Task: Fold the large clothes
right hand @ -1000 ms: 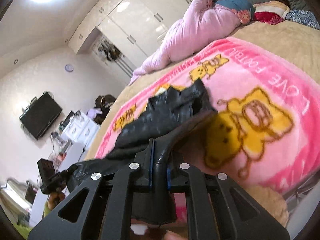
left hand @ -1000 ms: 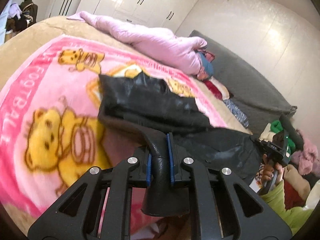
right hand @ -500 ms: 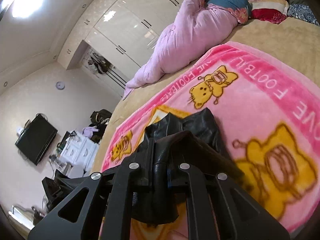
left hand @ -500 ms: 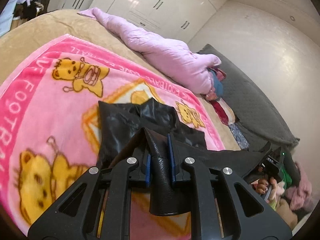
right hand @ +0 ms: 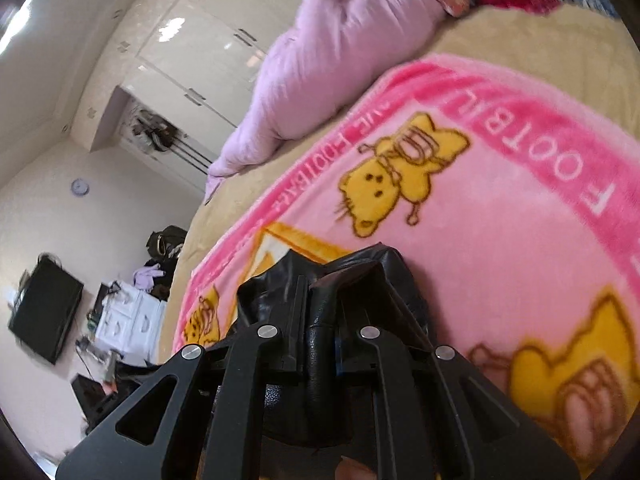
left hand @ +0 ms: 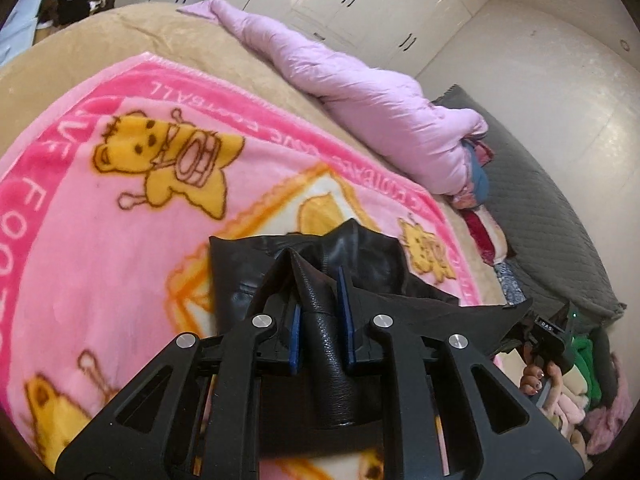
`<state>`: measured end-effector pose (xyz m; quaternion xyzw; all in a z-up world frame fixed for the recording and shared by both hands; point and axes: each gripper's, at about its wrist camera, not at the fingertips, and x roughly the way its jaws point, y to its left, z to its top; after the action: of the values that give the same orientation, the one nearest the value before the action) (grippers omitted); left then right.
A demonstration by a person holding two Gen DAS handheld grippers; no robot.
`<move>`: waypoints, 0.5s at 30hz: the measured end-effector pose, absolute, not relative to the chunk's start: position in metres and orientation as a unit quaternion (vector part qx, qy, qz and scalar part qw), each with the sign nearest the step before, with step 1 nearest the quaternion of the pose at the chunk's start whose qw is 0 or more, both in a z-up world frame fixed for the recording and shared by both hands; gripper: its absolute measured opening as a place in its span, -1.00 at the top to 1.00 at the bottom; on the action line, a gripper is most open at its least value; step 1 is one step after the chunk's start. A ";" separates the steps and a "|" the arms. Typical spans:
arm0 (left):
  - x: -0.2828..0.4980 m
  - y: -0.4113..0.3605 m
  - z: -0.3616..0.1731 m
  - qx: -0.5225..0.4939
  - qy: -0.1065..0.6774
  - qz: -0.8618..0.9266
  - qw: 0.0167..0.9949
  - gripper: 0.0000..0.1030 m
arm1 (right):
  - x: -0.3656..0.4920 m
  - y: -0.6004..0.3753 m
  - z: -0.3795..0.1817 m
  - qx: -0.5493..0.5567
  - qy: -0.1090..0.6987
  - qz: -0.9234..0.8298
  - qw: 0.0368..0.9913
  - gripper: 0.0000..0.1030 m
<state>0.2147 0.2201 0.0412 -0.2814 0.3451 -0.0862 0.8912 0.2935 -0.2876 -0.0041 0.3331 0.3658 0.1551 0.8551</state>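
Bedroom, bed with pink cartoon blanket (left hand: pixel 120 208). Over the last second we've swept both grippers across it, carrying the near edge of the black leather garment (left hand: pixel 304 256) over its far part. Left gripper (left hand: pixel 319 320) and right gripper (right hand: pixel 316 320) have their fingers narrow, each pinching a leather fold. Fold looks about closed; lay-down and release seem next.

"FOOTBALL" in white on pink blanket (left hand: pixel 120 184) border band (upside down in right wrist view); other lettering unreadable.
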 end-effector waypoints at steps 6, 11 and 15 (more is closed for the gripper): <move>0.240 0.223 0.004 -0.286 0.368 -0.065 0.883 0.76 | 0.322 -0.282 -0.045 0.332 0.394 0.135 0.846 0.79; 0.235 0.221 -0.006 -0.300 0.344 -0.073 0.886 0.41 | 0.329 -0.284 -0.063 0.347 0.404 0.154 0.832 0.45; 0.226 0.217 0.011 -0.305 0.312 -0.085 0.896 0.13 | 0.325 -0.290 -0.053 0.375 0.380 0.193 0.823 0.00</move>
<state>0.2259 0.2165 0.0106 -0.3053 0.3116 -0.0851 0.8958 0.3251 -0.2897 -0.0528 0.3752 0.3802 0.1935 0.8229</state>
